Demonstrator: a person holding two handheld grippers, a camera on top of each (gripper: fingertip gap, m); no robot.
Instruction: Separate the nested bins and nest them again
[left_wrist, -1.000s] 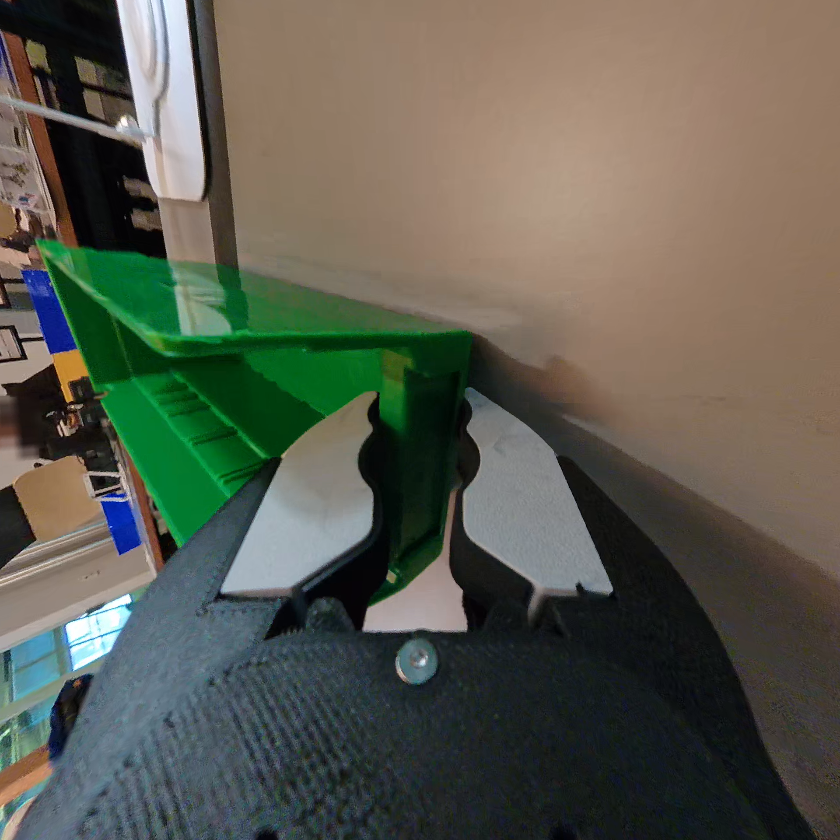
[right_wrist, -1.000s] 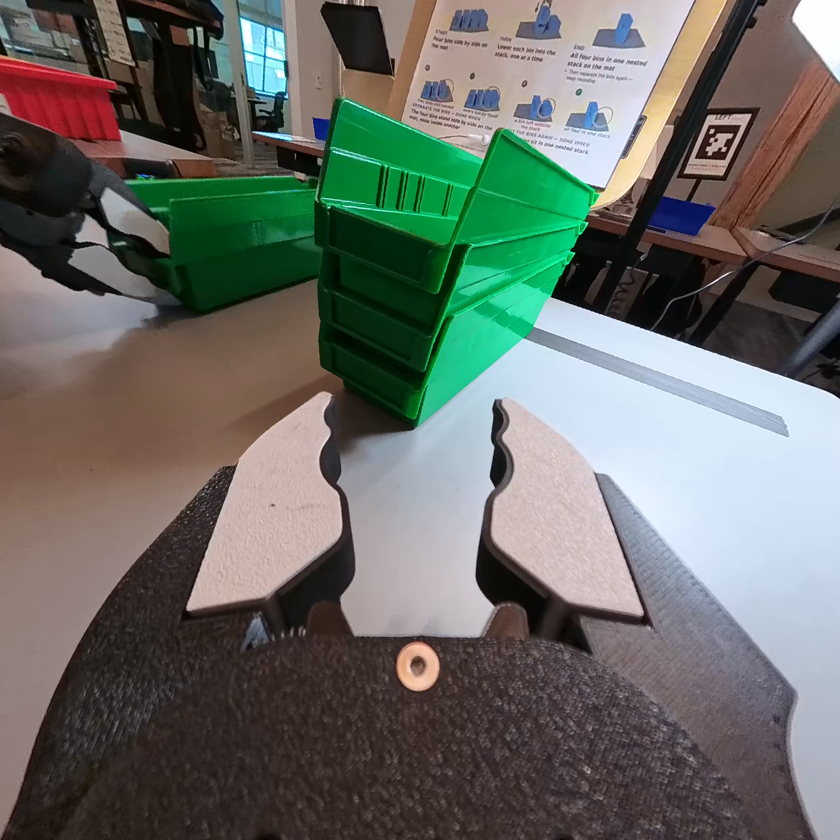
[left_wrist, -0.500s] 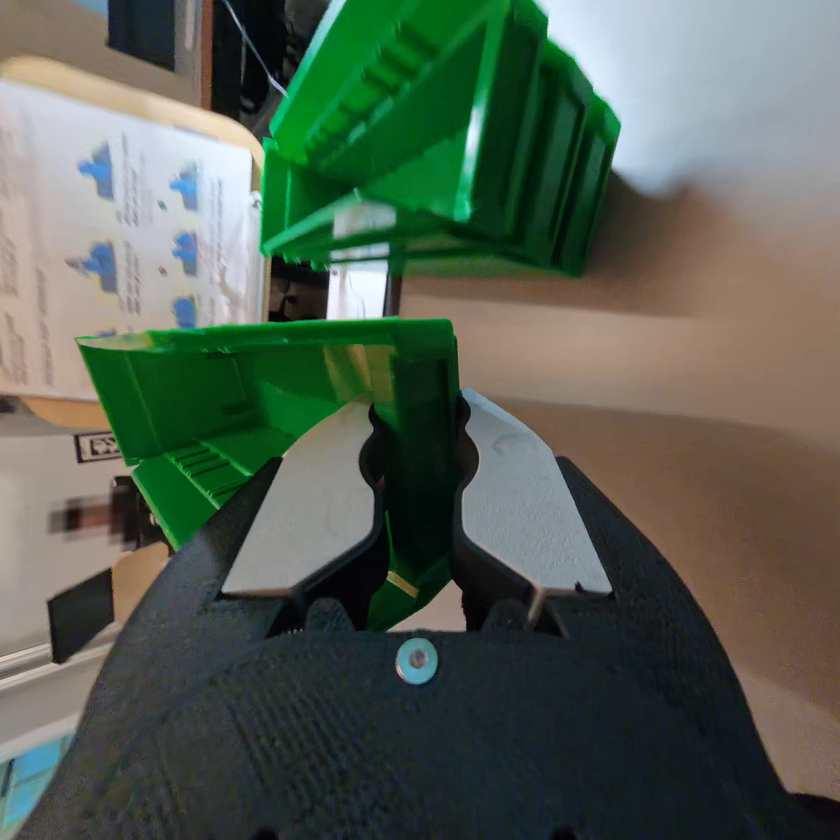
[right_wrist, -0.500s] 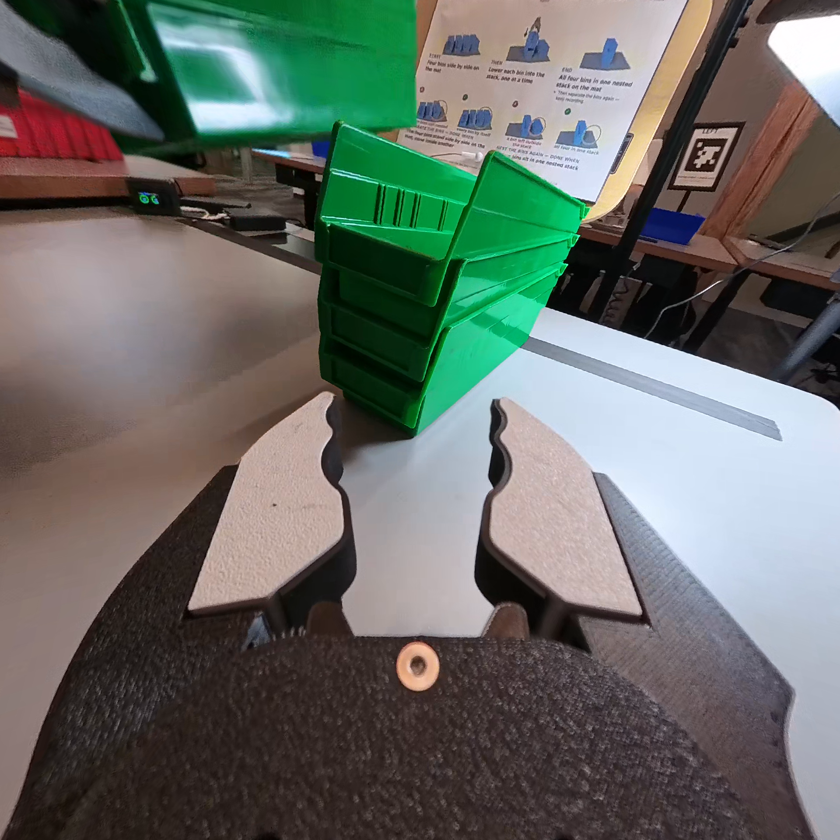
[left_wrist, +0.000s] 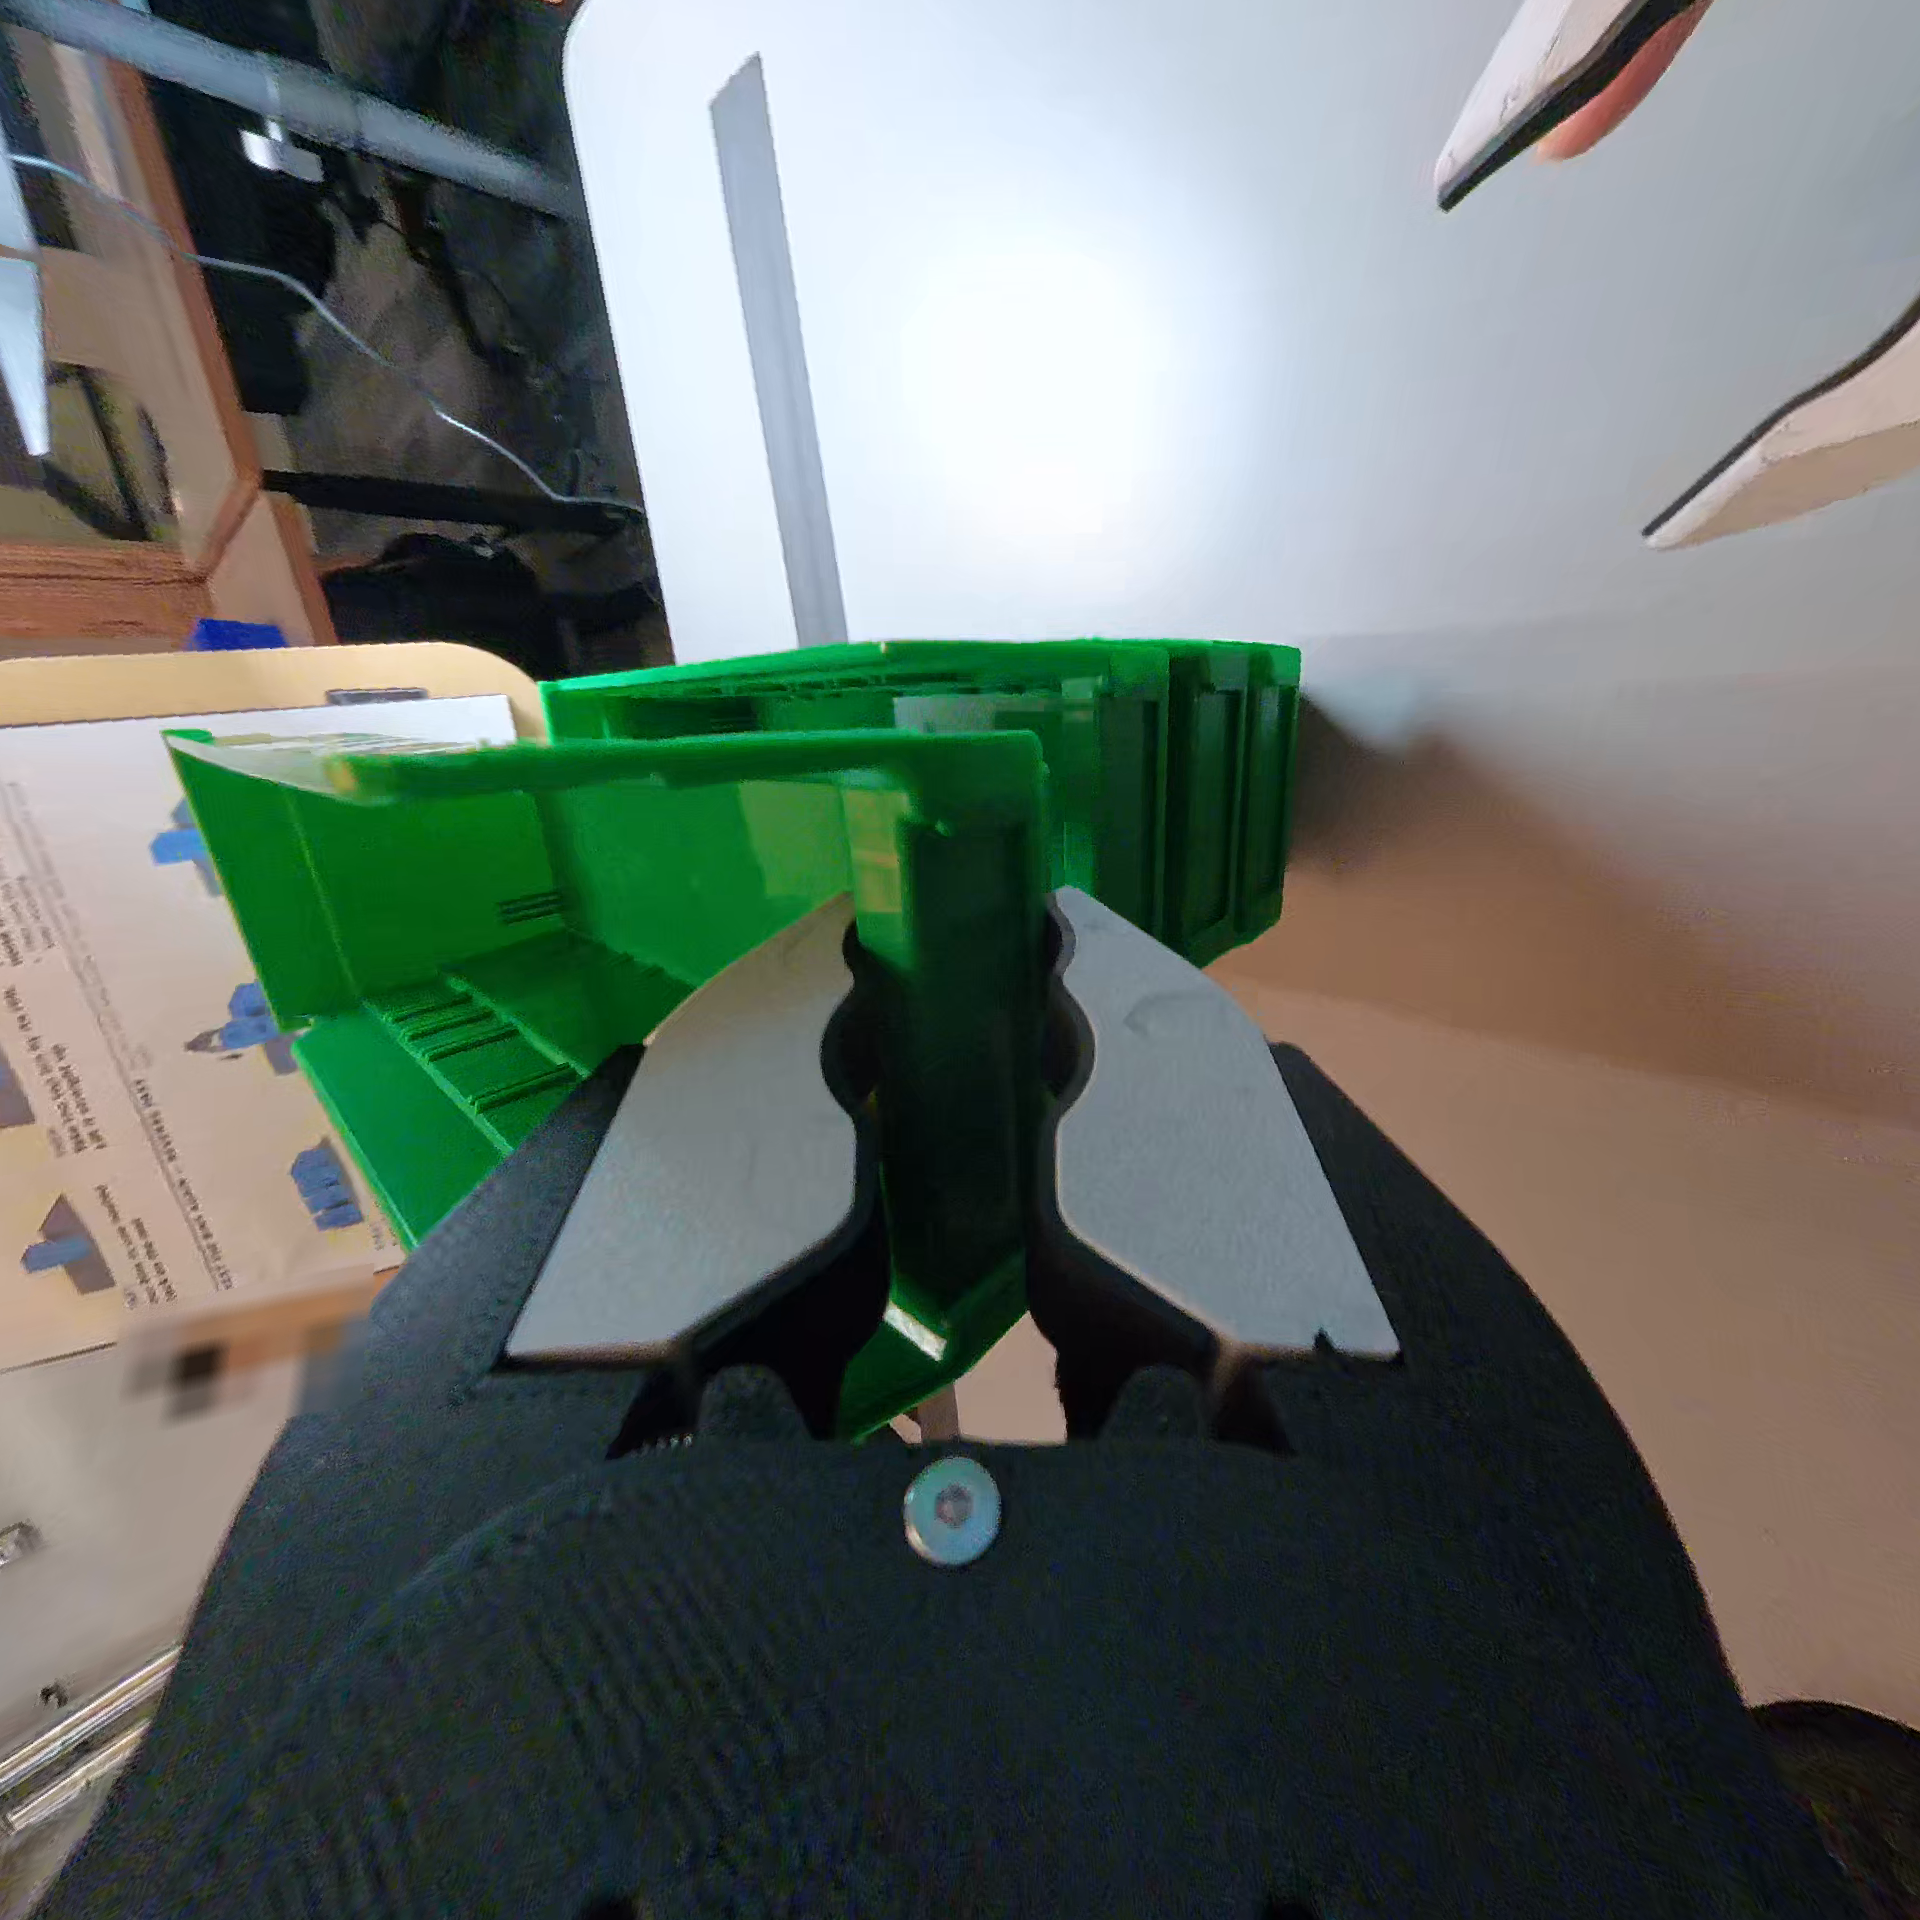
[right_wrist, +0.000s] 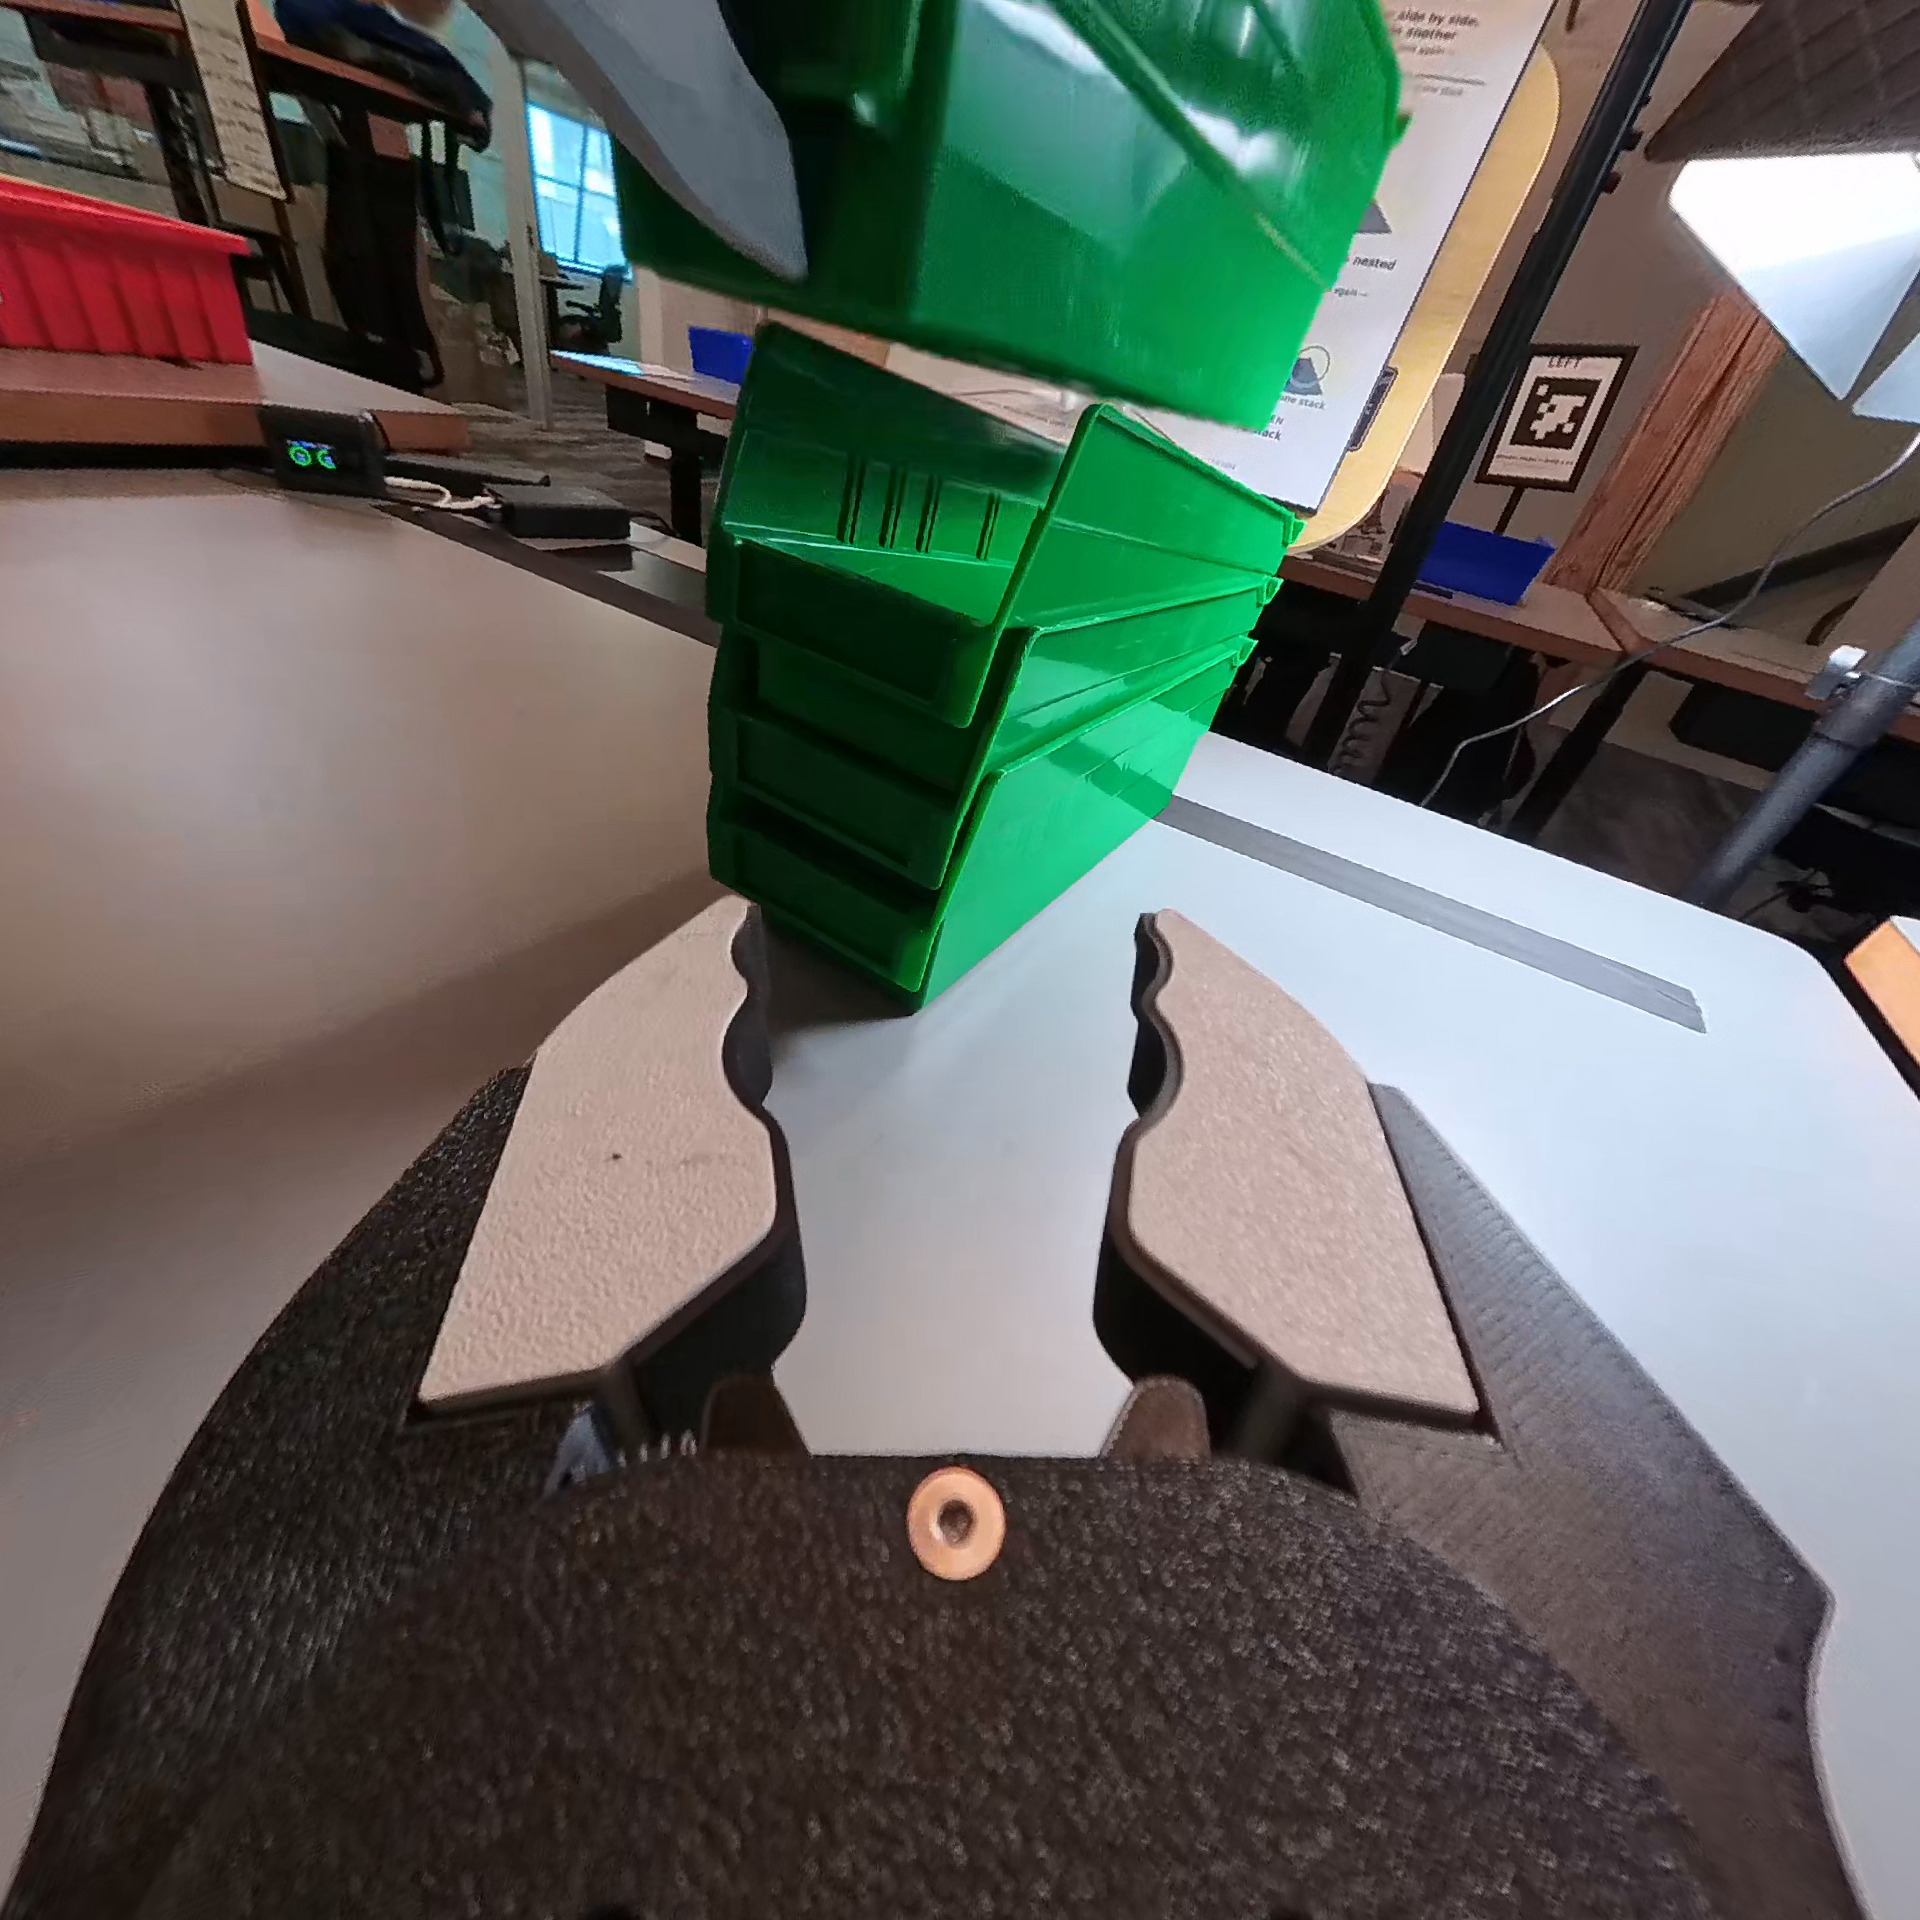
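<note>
Held bin (right_wrist: 1049, 177) now above stack (right_wrist: 966, 665), off table; left gripper (left_wrist: 956, 935) clamped.

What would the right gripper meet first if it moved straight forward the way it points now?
Probably the stack of green bins on the table: the open right gripper points at its lowest bin; depth unclear.

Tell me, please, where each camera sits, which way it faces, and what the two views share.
Left wrist view: rides the left gripper, rolled sideways, looking along its fingers clamped on a green bin.
Right wrist view: rides the open right gripper, low over the table, facing the bin stack.
Shared: stack, held bin, each other's gripper.
</note>
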